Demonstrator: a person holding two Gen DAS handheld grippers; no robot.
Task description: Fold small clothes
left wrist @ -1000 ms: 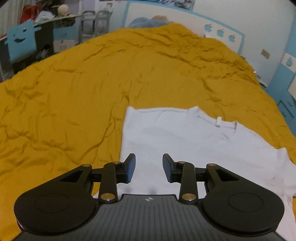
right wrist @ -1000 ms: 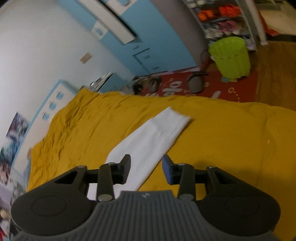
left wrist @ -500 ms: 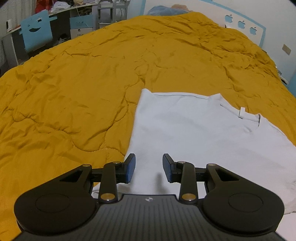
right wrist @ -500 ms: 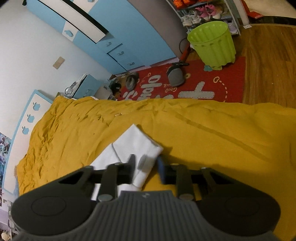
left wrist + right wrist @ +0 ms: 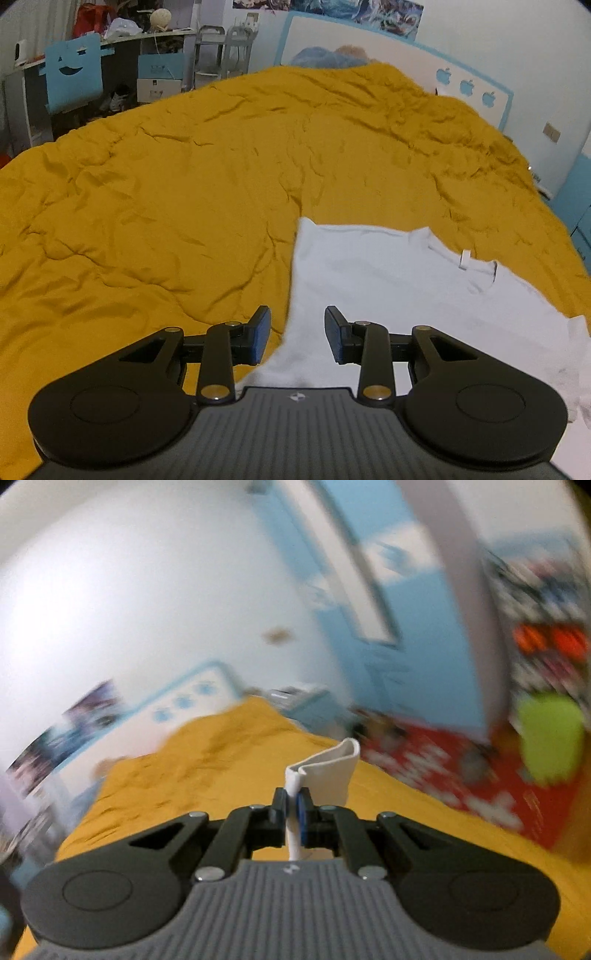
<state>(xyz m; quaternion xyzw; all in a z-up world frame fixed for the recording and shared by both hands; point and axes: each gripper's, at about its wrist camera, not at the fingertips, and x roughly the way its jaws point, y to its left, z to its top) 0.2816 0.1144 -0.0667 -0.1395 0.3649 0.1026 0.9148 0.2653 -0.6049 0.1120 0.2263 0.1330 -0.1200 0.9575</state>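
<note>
Right gripper point(image 5: 291, 805) clamped narrow on a white sleeve point(image 5: 327, 771), cloth pinched thin between the pads and flopping over above them, lifted clear of the yellow bedspread point(image 5: 229, 760). Left gripper point(image 5: 297, 334) spread wide and holding nothing, poised over the near left edge of the white T-shirt point(image 5: 388, 288), one finger above bedspread, the other above cloth. Shirt lying flat on the bedspread, collar point(image 5: 476, 269) and its small tag toward the far right, far hem fairly straight. Likely slips from here: grip so near the sleeve's edge that a quick swing could pull it free; heavy blur in the right view hinting at a fast move, so a crooked or bunched fold on landing; no hold on the body, so possibly dragged askew across the soft, wrinkled quilt. As for containers, only a lime-green bin point(image 5: 550, 738) on the floor beyond the red rug point(image 5: 454, 771), too blurred to judge its contents.
</note>
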